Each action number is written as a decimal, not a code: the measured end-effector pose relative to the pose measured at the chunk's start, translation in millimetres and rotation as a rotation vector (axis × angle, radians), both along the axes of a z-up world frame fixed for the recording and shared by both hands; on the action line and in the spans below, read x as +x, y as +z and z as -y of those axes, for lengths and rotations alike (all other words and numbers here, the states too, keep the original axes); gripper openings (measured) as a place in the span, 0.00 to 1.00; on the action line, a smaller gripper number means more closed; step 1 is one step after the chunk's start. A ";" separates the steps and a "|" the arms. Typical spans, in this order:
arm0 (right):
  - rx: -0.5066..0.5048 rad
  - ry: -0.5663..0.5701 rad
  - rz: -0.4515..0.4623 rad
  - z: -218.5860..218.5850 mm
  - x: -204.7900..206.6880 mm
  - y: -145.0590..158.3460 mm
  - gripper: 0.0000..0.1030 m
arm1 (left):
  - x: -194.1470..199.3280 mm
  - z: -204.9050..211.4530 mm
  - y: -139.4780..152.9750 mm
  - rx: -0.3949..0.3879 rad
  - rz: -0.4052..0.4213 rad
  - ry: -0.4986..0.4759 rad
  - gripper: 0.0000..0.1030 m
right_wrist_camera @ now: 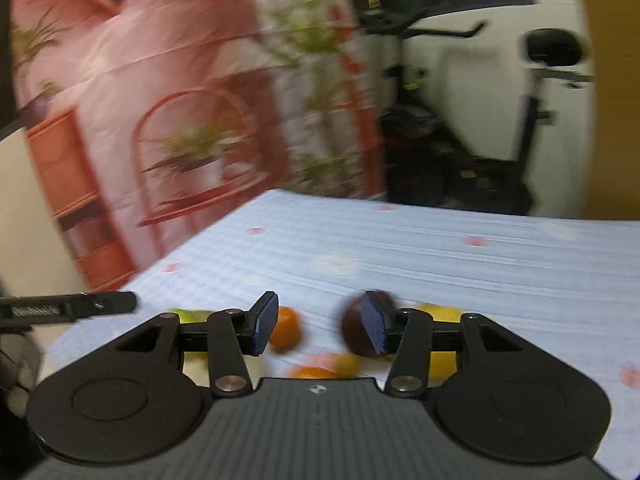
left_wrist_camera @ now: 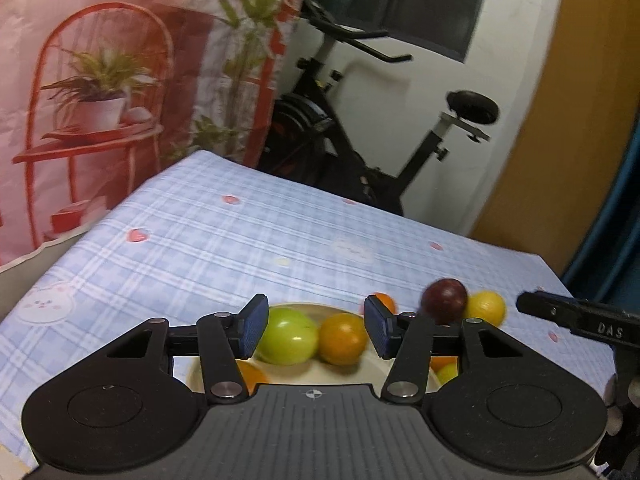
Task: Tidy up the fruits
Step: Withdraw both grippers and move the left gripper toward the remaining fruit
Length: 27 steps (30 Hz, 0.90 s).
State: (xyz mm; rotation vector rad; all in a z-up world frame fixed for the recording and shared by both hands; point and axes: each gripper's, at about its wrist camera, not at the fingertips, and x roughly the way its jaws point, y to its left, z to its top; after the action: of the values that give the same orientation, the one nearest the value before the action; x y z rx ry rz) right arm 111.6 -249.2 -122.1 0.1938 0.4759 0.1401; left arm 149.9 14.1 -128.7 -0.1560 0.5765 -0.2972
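Note:
My left gripper (left_wrist_camera: pixel 316 330) is open and empty above a cream plate (left_wrist_camera: pixel 372 372) that holds a green fruit (left_wrist_camera: pixel 286 336), an orange fruit (left_wrist_camera: pixel 342 338) and another orange one (left_wrist_camera: pixel 250 376) at its near left. On the cloth to the right lie a dark purple fruit (left_wrist_camera: pixel 444 300), a yellow fruit (left_wrist_camera: pixel 486 307) and a small orange fruit (left_wrist_camera: pixel 385 302). My right gripper (right_wrist_camera: pixel 320 328) is open and empty over the loose fruits: an orange one (right_wrist_camera: pixel 285 328), the dark purple one (right_wrist_camera: pixel 354 326) and a yellow one (right_wrist_camera: pixel 442 314). The right wrist view is blurred.
A blue plaid tablecloth (left_wrist_camera: pixel 224 248) covers the table. A pink printed backdrop (left_wrist_camera: pixel 100 92) hangs behind on the left. An exercise bike (left_wrist_camera: pixel 360 140) stands beyond the far edge. The right gripper's finger (left_wrist_camera: pixel 576 316) shows at the right of the left wrist view.

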 end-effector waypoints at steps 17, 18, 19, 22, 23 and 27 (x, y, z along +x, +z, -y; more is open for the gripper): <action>0.047 -0.080 0.003 36.4 -73.4 -30.4 0.49 | 8.5 97.4 13.2 0.079 -0.018 -0.190 0.54; 0.036 -0.065 0.004 32.7 -72.1 -30.6 0.50 | 8.6 103.6 11.1 0.087 -0.022 -0.203 0.54; 0.020 -0.051 0.005 29.0 -71.3 -31.2 0.50 | 7.7 109.1 9.0 0.098 -0.022 -0.217 0.54; -0.012 -0.019 0.009 20.9 -73.2 -34.2 0.50 | 0.1 117.3 3.5 0.125 -0.015 -0.246 0.54; -0.017 -0.021 0.008 20.2 -73.3 -35.6 0.50 | -2.2 116.8 1.8 0.131 -0.018 -0.248 0.54; -0.030 -0.013 0.001 17.1 -68.8 -41.4 0.53 | -12.3 111.9 -8.0 0.164 -0.008 -0.240 0.54</action>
State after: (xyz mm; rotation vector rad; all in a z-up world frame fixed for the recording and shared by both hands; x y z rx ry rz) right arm 42.8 -266.3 -163.6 0.1674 0.4756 0.1200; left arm 137.6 -97.8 -136.7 0.0714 0.6261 -0.4797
